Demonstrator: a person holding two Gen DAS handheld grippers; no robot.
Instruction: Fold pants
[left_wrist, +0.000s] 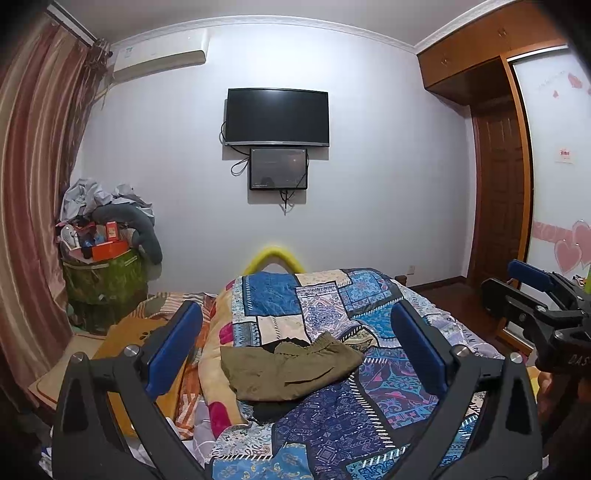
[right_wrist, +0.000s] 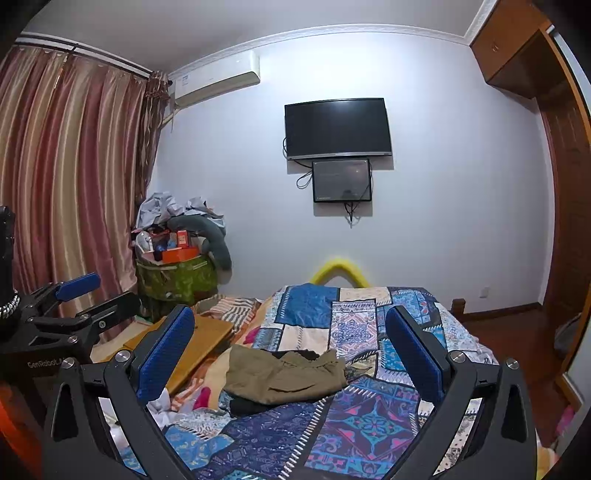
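Note:
Olive-green pants lie in a loosely folded heap on the patchwork quilt, with a dark garment showing under their near edge. My left gripper is held above and short of them, open and holding nothing. In the right wrist view the same pants lie ahead on the quilt, framed by my right gripper, open and holding nothing. The right gripper also shows at the right edge of the left wrist view, and the left gripper at the left of the right wrist view.
A wooden board and striped bedding lie left of the quilt. A green bin piled with boxes and clothes stands in the corner by the curtain. A TV hangs on the far wall; a wardrobe is at right.

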